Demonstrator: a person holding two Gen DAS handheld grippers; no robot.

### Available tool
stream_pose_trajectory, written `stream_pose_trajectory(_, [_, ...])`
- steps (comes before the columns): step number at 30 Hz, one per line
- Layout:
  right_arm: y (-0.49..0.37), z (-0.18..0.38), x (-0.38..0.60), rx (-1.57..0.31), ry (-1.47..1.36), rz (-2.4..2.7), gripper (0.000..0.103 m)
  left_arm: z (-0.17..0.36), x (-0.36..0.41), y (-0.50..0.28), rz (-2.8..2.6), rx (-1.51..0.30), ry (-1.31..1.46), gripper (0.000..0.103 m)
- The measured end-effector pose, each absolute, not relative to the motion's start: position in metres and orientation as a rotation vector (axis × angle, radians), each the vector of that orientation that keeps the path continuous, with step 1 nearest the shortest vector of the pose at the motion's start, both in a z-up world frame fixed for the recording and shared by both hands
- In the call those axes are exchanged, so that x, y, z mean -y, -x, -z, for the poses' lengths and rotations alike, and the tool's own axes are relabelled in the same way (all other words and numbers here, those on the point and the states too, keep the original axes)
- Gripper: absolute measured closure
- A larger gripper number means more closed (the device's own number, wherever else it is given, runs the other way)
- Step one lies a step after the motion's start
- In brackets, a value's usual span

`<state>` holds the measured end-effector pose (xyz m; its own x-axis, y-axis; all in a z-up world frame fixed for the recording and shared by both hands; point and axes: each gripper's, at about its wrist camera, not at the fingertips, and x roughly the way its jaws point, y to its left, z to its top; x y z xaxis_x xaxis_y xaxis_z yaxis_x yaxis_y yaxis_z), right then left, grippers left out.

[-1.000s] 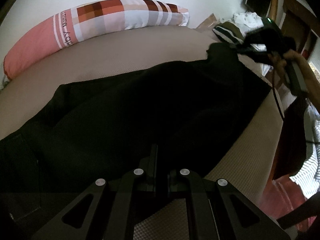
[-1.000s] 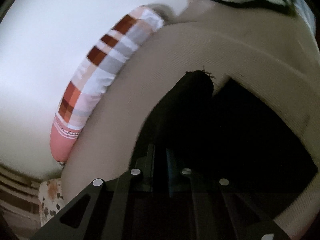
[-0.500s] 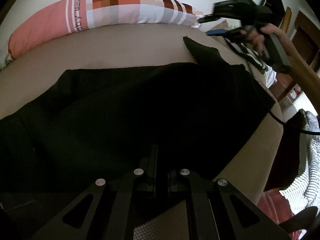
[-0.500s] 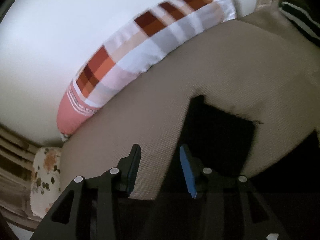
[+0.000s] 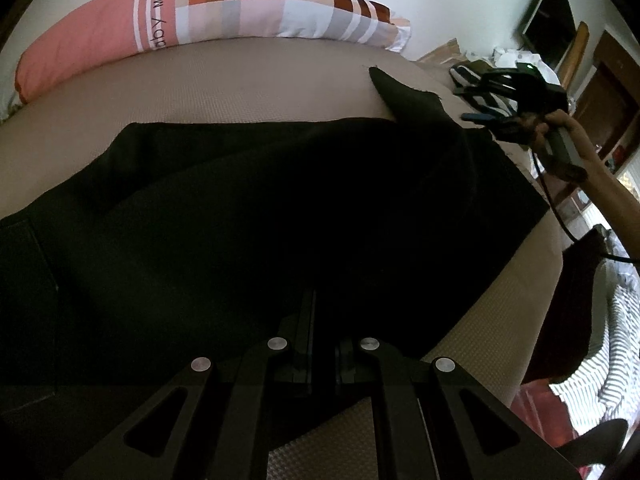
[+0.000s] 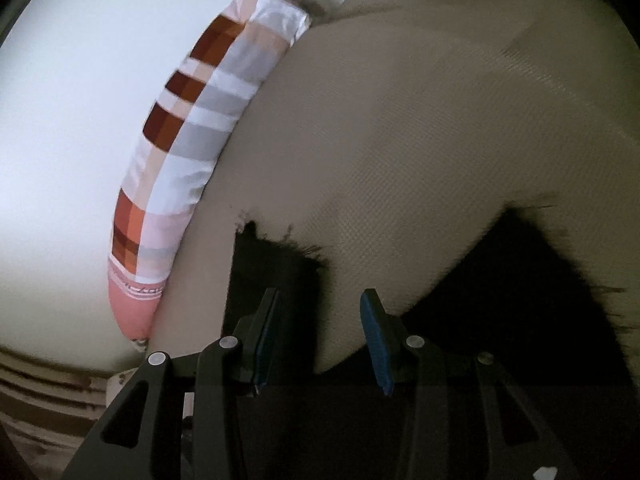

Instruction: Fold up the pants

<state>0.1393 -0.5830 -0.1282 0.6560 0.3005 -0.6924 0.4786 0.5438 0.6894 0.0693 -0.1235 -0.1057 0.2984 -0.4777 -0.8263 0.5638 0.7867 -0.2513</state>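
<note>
Black pants (image 5: 280, 200) lie spread across the beige bed (image 5: 240, 80). My left gripper (image 5: 316, 320) is shut, its fingers pinched on the near edge of the cloth. In the left wrist view a hand holds my right gripper (image 5: 468, 103) just past the far leg end (image 5: 404, 96). In the right wrist view my right gripper (image 6: 320, 294) stands open, blue pads apart, low over the bed (image 6: 420, 140). One frayed hem (image 6: 272, 264) lies under its left finger, a second hem (image 6: 540, 264) to the right. Nothing is pinched between its pads.
A long pink, orange and white checked pillow (image 5: 240, 8) (image 6: 192, 128) runs along the white wall at the bed's far side. A striped cloth (image 5: 480, 76) lies past the leg ends. Dark furniture and a striped fabric (image 5: 600, 360) stand off the bed's right edge.
My right gripper opened and let go of the pant leg, which now lies flat on the bed. It rose away, then came back down over the hems. My left gripper stayed shut.
</note>
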Motion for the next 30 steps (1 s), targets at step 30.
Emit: stream_pose_trajectory(30, [0.068, 0.124, 0.572, -0.886, -0.7, 0.559, 0.1, 0.107, 0.151, -0.044, 0.745, -0.969, -0.399, 0.091])
